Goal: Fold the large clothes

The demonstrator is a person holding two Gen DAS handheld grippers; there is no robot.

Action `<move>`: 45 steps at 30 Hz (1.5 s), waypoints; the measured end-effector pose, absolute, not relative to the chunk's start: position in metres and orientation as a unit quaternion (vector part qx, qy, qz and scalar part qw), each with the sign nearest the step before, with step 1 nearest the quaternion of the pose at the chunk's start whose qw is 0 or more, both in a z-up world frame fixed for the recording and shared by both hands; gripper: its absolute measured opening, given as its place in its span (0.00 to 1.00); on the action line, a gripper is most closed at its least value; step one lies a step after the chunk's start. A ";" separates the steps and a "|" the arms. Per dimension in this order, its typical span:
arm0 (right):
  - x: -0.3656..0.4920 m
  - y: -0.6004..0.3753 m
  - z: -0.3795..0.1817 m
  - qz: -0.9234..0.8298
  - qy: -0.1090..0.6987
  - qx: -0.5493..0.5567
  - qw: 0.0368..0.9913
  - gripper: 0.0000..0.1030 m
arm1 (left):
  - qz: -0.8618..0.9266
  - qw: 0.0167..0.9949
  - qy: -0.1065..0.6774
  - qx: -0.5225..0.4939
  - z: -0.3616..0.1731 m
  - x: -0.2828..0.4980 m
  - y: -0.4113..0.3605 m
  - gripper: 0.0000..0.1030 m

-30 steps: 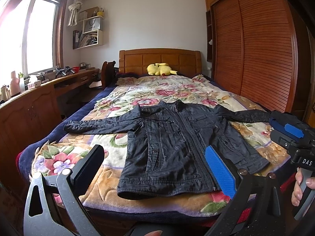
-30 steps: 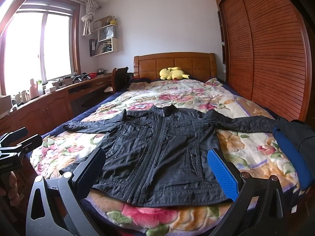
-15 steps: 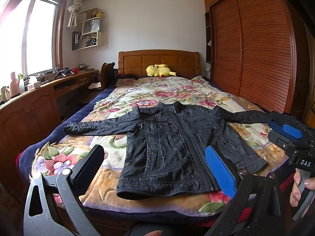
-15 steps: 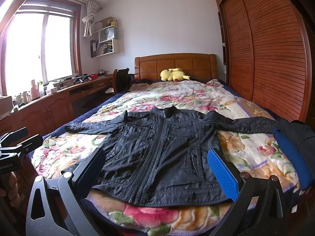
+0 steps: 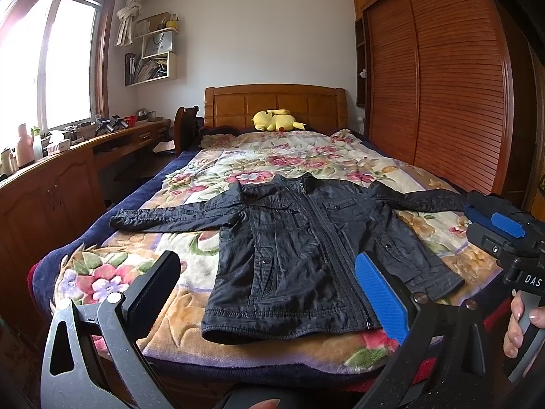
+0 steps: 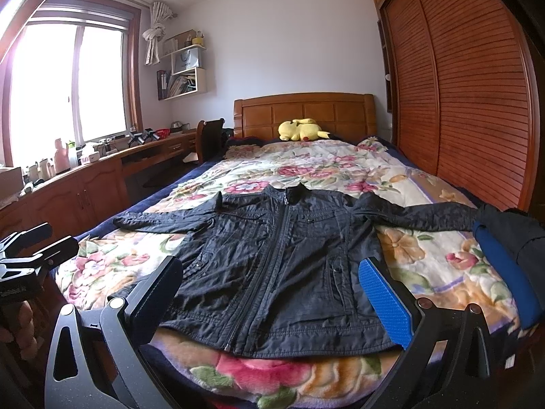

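Observation:
A black zip-up jacket [image 5: 306, 248] [image 6: 276, 266] lies flat and face up on the floral bed cover, both sleeves spread sideways, hem toward me. My left gripper [image 5: 269, 293] hovers open above the bed's foot, in front of the hem and apart from it. My right gripper [image 6: 272, 293] also stands open short of the hem, holding nothing. From the left wrist view the right gripper's body [image 5: 504, 235] shows at the right edge with a hand on its handle. The left gripper's body [image 6: 30, 252] shows at the right wrist view's left edge.
The bed [image 5: 238, 156] has a wooden headboard [image 5: 276, 104] with a yellow plush toy [image 5: 276, 121] against it. A slatted wardrobe [image 5: 442, 95] runs along the right side. A long wooden desk [image 5: 68, 170] with small items and a chair [image 5: 185, 129] line the left wall under the window.
Both cameras have tilted up slightly, so the jacket sits a little lower in each view. The jacket has not moved and both grippers stay open.

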State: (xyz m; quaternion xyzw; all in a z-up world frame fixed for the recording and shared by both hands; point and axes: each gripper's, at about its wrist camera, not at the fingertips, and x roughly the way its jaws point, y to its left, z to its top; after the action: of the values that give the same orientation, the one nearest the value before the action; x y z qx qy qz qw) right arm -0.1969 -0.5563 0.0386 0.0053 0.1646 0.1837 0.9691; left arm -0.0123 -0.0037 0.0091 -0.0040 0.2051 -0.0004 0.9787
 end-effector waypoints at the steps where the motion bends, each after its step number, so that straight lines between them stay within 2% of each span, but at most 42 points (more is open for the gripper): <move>1: -0.197 -0.557 0.039 0.185 0.165 0.006 0.969 1.00 | 0.000 0.979 0.206 -0.004 0.009 -0.012 -0.003 1.00; 25: -0.197 -0.554 0.038 0.187 0.157 -0.001 0.970 1.00 | 0.003 0.978 0.210 -0.006 0.008 -0.011 0.002 1.00; 45: -0.142 -0.516 0.019 0.223 0.195 -0.019 0.955 1.00 | 0.042 0.965 0.258 -0.010 -0.044 0.034 0.074 1.00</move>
State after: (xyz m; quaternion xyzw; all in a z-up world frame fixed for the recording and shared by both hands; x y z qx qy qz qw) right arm -0.1422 -0.5162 0.0189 -0.0185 0.1951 0.2230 0.9549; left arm 0.0339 0.0738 -0.0437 -0.0098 0.2577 0.0420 0.9653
